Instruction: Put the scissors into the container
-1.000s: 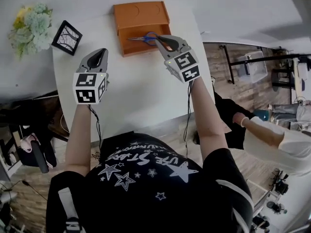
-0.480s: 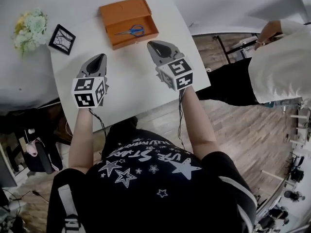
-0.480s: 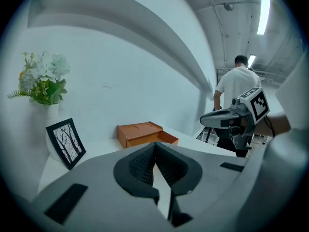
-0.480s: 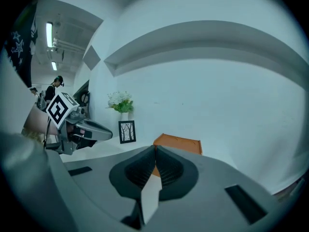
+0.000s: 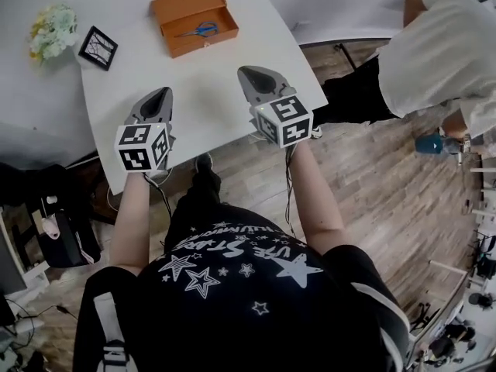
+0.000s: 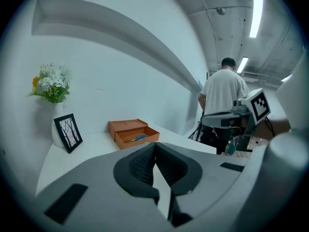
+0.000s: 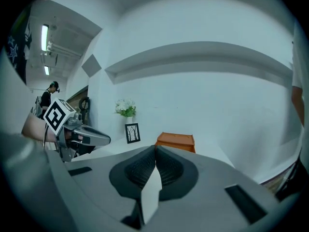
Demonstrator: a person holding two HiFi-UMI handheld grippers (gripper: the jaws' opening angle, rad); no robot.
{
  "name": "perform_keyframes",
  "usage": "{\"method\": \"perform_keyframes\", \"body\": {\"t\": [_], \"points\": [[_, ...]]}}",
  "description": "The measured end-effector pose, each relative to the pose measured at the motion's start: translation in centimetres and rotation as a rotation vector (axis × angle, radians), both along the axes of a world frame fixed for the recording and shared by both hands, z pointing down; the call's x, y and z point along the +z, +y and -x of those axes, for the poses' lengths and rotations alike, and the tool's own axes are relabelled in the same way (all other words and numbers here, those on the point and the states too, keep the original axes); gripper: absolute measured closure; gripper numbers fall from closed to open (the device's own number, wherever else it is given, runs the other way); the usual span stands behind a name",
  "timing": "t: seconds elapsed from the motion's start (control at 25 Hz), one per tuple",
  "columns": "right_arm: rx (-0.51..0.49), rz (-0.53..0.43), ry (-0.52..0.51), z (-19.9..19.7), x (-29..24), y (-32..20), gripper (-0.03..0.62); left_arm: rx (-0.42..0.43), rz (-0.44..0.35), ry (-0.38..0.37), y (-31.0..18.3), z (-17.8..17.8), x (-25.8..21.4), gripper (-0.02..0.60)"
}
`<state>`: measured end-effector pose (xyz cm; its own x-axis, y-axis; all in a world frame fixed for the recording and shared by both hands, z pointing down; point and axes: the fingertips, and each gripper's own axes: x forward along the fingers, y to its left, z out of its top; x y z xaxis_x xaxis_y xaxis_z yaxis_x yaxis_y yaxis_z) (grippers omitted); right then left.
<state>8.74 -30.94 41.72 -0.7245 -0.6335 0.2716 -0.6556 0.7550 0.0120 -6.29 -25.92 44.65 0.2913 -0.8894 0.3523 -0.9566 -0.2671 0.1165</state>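
Blue-handled scissors (image 5: 198,30) lie inside the open orange container (image 5: 180,6) at the far side of the white table (image 5: 209,107). In the left gripper view the scissors (image 6: 136,138) show in the container's tray (image 6: 147,136); the right gripper view shows only the container's outside (image 7: 175,141). My left gripper (image 5: 157,98) is shut and empty, over the table's near left part. My right gripper (image 5: 252,76) is also shut and empty, over the near right part. Both stand well back from the container.
A framed picture (image 5: 98,48) and a vase of flowers (image 5: 52,29) stand at the table's far left. A person in a white shirt (image 5: 434,45) stands right of the table on the wooden floor. The table's near edge lies just below the grippers.
Both grippers have drawn back from the container toward the table's near edge, the right one leaving the scissors in the tray. The person in white has stepped in at the right.
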Motion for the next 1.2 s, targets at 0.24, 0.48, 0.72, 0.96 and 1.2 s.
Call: {"method": "perform_keyframes", "body": {"t": [0.24,0.48,0.72,0.96,1.2], "points": [[0.005,-0.013,-0.021,-3.0,-0.5,6.7,0.549,0.012,0.011,-0.009,6.6,-3.0,0.0,0.563],[0.025,-0.016,-0.024,-4.5,-0.6,11.7,0.548,0.013,-0.011,-0.012,11.8,-4.3,-1.0,0.563],[0.046,-0.014,-0.020,-5.8,-0.4,16.3,0.549,0.025,-0.023,-0.005,16.1,-5.6,-1.6,0.563],[0.061,0.007,-0.029,-7.0,0.4,19.1,0.549,0.033,-0.026,0.008,19.0,-6.7,-1.5,0.563],[0.064,0.021,-0.041,-6.7,0.7,20.5,0.549,0.039,-0.028,0.019,20.6,-6.9,-1.5,0.563]]}}
